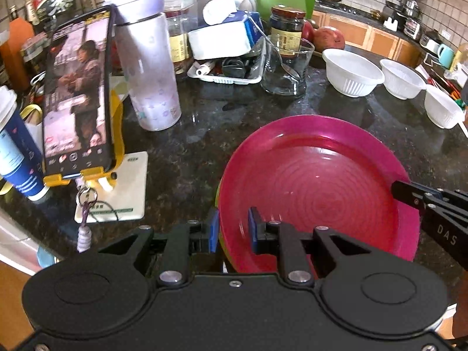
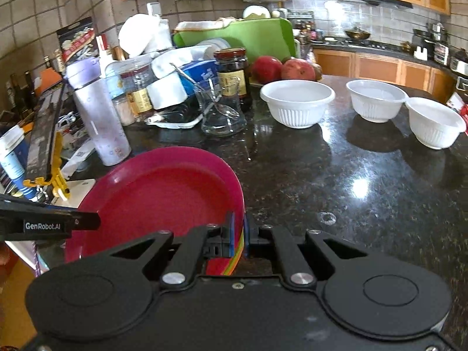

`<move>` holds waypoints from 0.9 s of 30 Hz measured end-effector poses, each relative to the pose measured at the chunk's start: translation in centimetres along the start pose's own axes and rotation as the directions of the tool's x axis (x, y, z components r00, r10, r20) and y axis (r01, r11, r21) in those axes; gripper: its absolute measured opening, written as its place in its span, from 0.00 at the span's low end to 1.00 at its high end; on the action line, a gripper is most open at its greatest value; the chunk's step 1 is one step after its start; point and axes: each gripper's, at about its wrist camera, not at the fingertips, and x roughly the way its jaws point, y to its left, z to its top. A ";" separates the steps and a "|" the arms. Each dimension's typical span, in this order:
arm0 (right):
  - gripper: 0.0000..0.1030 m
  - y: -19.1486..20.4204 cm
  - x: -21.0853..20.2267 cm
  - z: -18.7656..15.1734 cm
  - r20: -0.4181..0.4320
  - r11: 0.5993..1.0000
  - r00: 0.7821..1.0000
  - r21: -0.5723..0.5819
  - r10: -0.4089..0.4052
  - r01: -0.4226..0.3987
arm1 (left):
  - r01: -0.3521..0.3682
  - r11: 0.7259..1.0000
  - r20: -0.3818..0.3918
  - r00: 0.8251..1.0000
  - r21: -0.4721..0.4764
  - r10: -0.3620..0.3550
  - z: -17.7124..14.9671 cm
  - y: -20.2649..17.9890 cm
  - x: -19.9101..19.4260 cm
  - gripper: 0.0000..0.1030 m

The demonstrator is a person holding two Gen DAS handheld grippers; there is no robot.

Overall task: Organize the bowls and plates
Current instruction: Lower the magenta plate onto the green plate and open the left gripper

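Observation:
A stack of plates with a magenta plate (image 1: 313, 181) on top sits on the dark granite counter; coloured rims of lower plates show at its edge (image 2: 237, 251). My left gripper (image 1: 232, 231) is shut on the stack's near-left rim. My right gripper (image 2: 239, 237) is shut on the stack's right rim, and its finger shows in the left wrist view (image 1: 409, 194). Three white ribbed bowls stand apart on the counter behind: one (image 2: 297, 103), a second (image 2: 376, 99), a third (image 2: 435, 125).
A phone on a yellow stand (image 1: 77, 102), a lilac bottle (image 1: 146, 58), a glass with a spoon (image 1: 286, 67), jars, a tissue pack and a green cutting board (image 2: 242, 39) crowd the back left. Pomegranates (image 2: 297, 68) lie behind the bowls.

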 end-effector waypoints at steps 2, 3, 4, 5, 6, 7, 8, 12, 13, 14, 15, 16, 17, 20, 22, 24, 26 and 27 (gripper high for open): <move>0.08 0.0 0.2 -0.3 0.000 1.000 1.000 0.010 -0.017 0.017 | 0.006 1.000 0.003 1.000 0.017 -0.006 0.2 -0.1 0.4 0.26; 0.08 0.1 0.2 -0.3 -0.001 1.000 1.000 0.016 -0.024 0.024 | 0.008 1.000 0.001 1.000 0.024 -0.008 0.2 -0.2 0.5 0.26; 0.08 0.1 0.2 -0.4 0.000 0.999 1.000 0.021 -0.030 0.030 | 0.011 1.000 0.000 1.000 0.029 -0.011 0.3 -0.2 0.7 0.26; 0.08 0.1 0.2 -0.5 0.002 0.999 0.999 0.024 -0.035 0.035 | 0.014 0.999 0.001 1.000 0.034 -0.014 0.4 -0.2 0.8 0.26; 0.08 0.2 0.2 -0.4 0.003 0.999 0.999 0.026 -0.039 0.039 | 0.015 0.999 0.002 1.000 0.038 -0.015 0.4 -0.3 0.9 0.26; 0.08 0.2 0.3 -0.4 0.004 0.999 0.999 0.029 -0.042 0.042 | 0.017 0.999 0.003 1.000 0.040 -0.017 0.5 -0.2 1.0 0.26; 0.08 0.3 0.3 -0.3 0.005 0.999 0.999 0.031 -0.045 0.045 | 0.019 0.999 0.003 1.000 0.041 -0.019 0.5 -0.2 1.0 0.26; 0.08 0.5 0.5 -0.2 0.004 0.998 0.999 0.033 -0.055 0.054 | 0.028 0.999 0.000 1.000 0.043 -0.028 0.6 0.0 1.2 0.26; 0.08 0.5 0.5 -0.2 0.002 0.998 0.998 0.034 -0.056 0.056 | 0.029 0.999 -0.003 1.000 0.043 -0.029 0.7 0.0 1.3 0.26; 0.08 0.6 0.6 -0.2 0.001 0.998 0.998 0.035 -0.058 0.057 | 0.030 0.999 -0.005 1.000 0.044 -0.030 0.7 0.0 1.4 0.26; 0.08 0.6 0.5 -0.3 0.001 0.998 0.998 0.035 -0.059 0.059 | 0.031 0.999 -0.006 1.000 0.044 -0.030 0.7 0.1 1.4 0.26; 0.08 0.6 0.5 -0.3 0.001 0.998 0.998 0.033 -0.060 0.060 | 0.031 0.999 -0.005 1.000 0.044 -0.031 0.6 0.1 1.4 0.26; 0.08 0.7 0.5 -0.3 0.001 0.998 0.998 0.033 -0.060 0.060 | 0.032 0.998 -0.006 0.999 0.045 -0.032 0.6 0.1 1.5 0.26; 0.08 0.7 0.6 -0.3 0.002 0.997 0.998 0.038 -0.061 0.061 | 0.036 0.998 -0.009 0.999 0.044 -0.036 0.6 0.2 1.6 0.26; 0.08 0.7 0.6 -0.3 0.003 0.997 0.998 0.040 -0.064 0.064 | 0.041 0.998 -0.007 0.999 0.046 -0.040 0.7 0.3 1.6 0.26; 0.09 0.7 0.5 -0.4 0.007 0.997 0.998 0.042 -0.058 0.058 | 0.042 0.998 -0.004 0.999 0.049 -0.041 0.6 0.3 1.6 0.27; 0.08 0.9 0.4 -0.3 0.012 0.998 0.998 0.040 -0.057 0.057 | 0.039 0.998 0.013 0.999 0.054 -0.040 0.5 0.3 1.4 0.29; 0.08 1.0 0.4 -0.3 0.017 0.998 0.998 0.037 -0.056 0.055 | 0.039 0.998 0.015 0.999 0.057 -0.040 0.5 0.2 1.3 0.29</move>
